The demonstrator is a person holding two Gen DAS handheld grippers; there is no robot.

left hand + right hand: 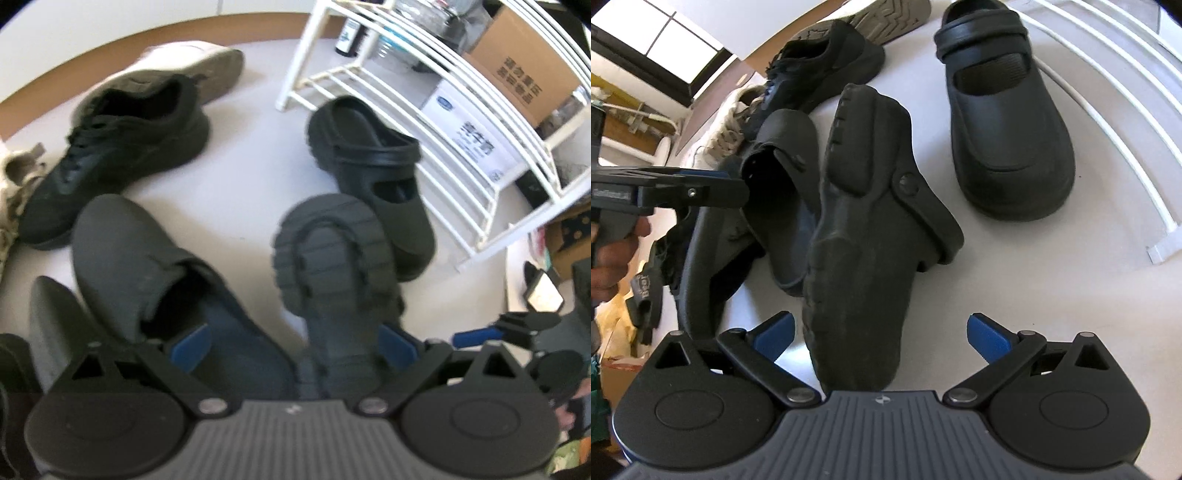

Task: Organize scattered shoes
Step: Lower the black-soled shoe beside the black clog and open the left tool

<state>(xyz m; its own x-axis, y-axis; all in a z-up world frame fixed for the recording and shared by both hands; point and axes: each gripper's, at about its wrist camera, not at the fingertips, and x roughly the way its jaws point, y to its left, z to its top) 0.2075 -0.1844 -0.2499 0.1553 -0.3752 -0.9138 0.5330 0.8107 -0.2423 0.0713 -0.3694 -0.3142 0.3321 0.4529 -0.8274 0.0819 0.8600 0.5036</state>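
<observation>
Both tools are hanging spread wide, pinching nothing. The left tool (291,341) is hovering over a dark rubber clog (332,280) lying on its side, ridged sole showing, beside a dark grey slipper (147,258). The right tool (881,334) is sitting over that tipped clog (864,236) — blue pads clear of it. Another black clog (1004,122) is standing upright on the pale floor (1034,277) just beside the white slatted shoe rack (443,122); a black laced sneaker (118,147) is lying farther off.
</observation>
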